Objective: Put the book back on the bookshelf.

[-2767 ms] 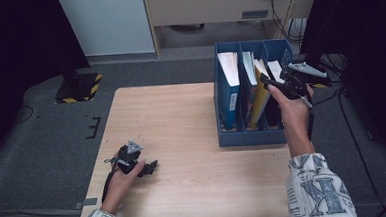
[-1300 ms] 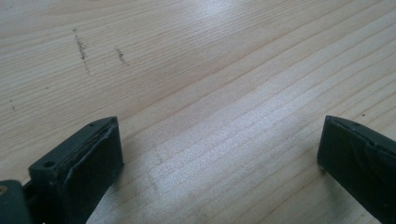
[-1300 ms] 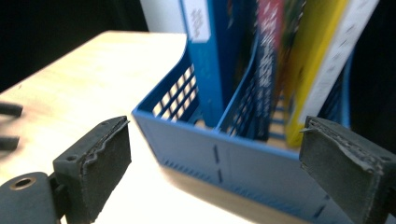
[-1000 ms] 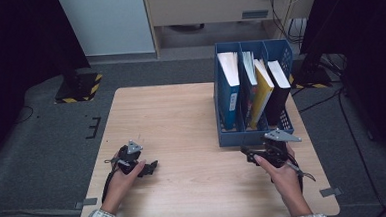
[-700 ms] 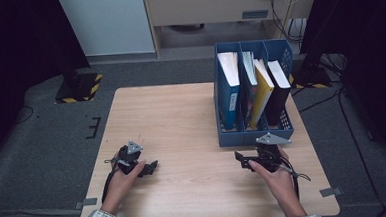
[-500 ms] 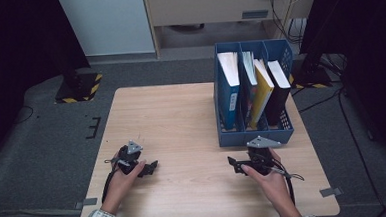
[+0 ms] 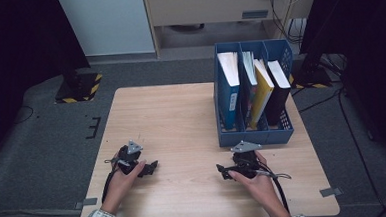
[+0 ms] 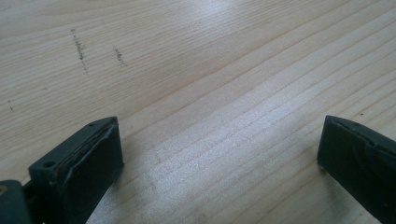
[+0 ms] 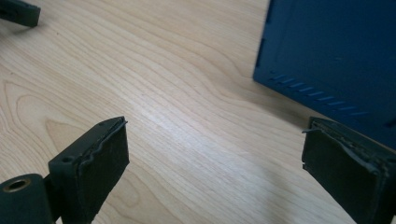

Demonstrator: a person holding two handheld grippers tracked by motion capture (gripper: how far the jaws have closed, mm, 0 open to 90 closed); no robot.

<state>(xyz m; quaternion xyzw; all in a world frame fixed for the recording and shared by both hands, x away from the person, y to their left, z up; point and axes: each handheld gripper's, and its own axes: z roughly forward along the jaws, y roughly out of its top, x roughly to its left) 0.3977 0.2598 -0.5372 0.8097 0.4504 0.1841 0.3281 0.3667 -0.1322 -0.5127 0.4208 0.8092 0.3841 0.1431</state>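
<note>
Nearest the person, the left gripper (image 7: pixel 152 166) rests low on the bare wooden table (image 7: pixel 171 119), its jaws spread wide with nothing but wood grain between them; a few faint dark scuffs mark the boards just beyond its fingertips. The right gripper (image 7: pixel 223 171) lies at the same near edge, also gaping wide and empty, its fingers (image 9: pixel 93 154) pointing across the table toward the other hand. Just beyond and beside its far finger stands the blue file rack (image 7: pixel 255 135), close but not touching. Farther back in the rack's slots stand a blue book (image 7: pixel 229 94), a thin pale one (image 7: pixel 249 83), a yellow book (image 7: pixel 261 92) leaning, and a black book (image 7: pixel 278 91). Judging by this, the filing looks finished: all books racked, nothing loose on the table, both hands parked. The blue book's spine carries a small label, too blurred to read; no other writing is legible
</note>
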